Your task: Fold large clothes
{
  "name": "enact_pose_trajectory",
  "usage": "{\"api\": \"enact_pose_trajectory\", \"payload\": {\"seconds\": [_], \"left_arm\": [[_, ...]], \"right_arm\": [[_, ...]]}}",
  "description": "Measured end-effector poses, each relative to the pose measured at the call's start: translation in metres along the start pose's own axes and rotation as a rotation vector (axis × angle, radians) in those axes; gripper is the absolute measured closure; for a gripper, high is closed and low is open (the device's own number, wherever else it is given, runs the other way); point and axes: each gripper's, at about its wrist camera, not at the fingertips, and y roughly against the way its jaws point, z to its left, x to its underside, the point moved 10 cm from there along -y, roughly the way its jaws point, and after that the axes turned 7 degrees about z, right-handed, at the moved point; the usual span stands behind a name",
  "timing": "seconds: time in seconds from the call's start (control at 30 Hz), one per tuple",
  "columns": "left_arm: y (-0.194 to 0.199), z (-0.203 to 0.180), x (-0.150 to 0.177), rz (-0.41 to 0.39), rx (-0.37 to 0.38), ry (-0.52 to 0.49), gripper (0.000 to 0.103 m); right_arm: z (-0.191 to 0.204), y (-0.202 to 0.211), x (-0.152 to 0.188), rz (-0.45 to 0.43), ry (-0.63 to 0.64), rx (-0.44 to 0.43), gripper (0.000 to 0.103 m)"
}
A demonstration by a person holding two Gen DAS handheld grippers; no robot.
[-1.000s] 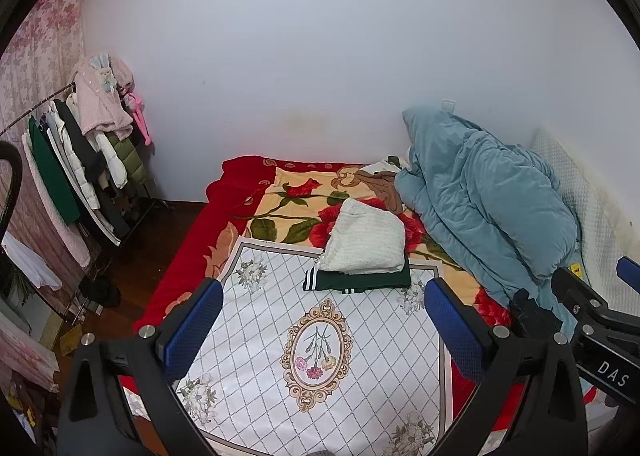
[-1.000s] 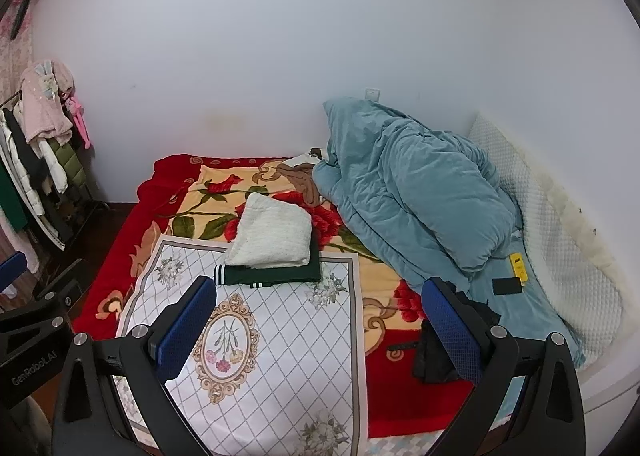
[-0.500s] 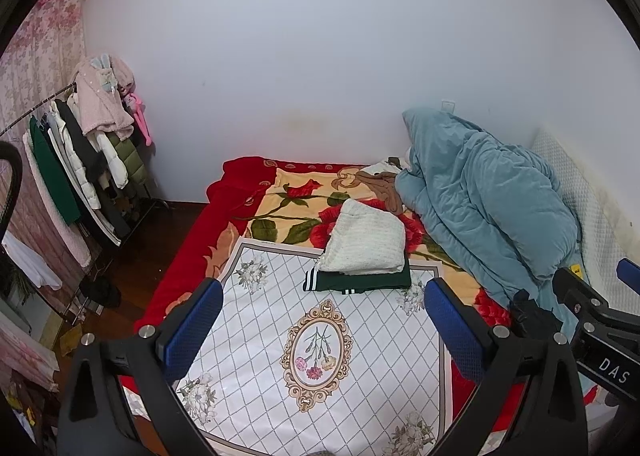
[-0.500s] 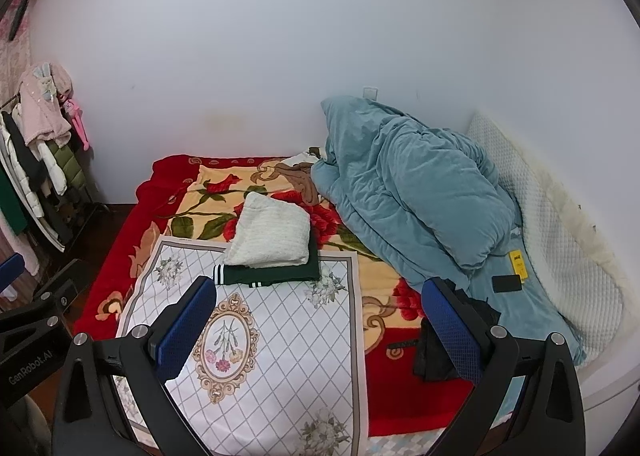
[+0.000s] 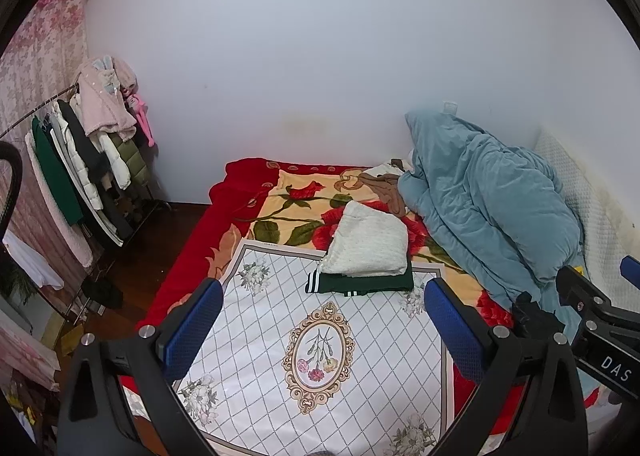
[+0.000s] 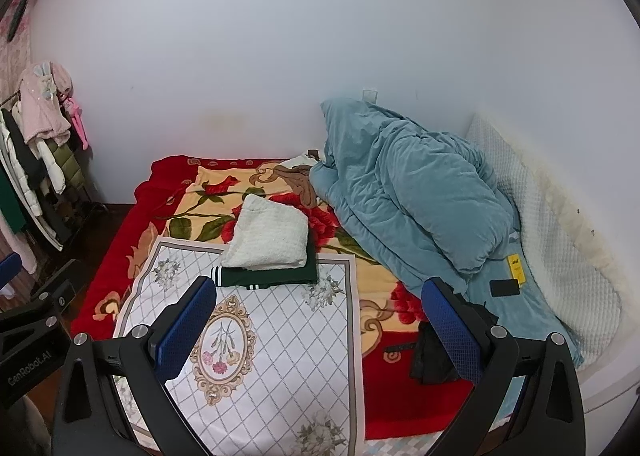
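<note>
A folded white knit garment [image 5: 368, 242] lies on top of a folded dark green garment [image 5: 360, 284] on the bed; both also show in the right wrist view, white [image 6: 270, 234] on green [image 6: 272, 276]. They rest at the far edge of a white floral cloth [image 5: 320, 356] spread on the red flowered blanket [image 5: 192, 256]. A black garment [image 6: 434, 356] lies crumpled at the bed's right front. My left gripper [image 5: 320, 330] is open and empty, held above the cloth. My right gripper [image 6: 316, 324] is open and empty, to the right of the left one.
A bunched teal duvet [image 5: 488, 199] fills the right side of the bed, with a white pillow [image 6: 560, 240] behind it. A brown garment [image 5: 384, 187] lies by the wall. A clothes rack [image 5: 80, 167] stands left on the wooden floor. A phone [image 6: 505, 288] lies on the duvet.
Both views shift only slightly; the right gripper drifts a little to the left. Nothing on the bed has moved and both grippers stay open.
</note>
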Motion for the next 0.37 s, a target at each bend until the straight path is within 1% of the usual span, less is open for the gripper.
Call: {"api": "enact_pose_trajectory", "payload": {"seconds": [0.37], "left_arm": [[0.0006, 0.0029, -0.0040, -0.007, -0.001, 0.007, 0.000]], "right_arm": [[0.0015, 0.0006, -0.0008, 0.000, -0.003, -0.002, 0.000]]}}
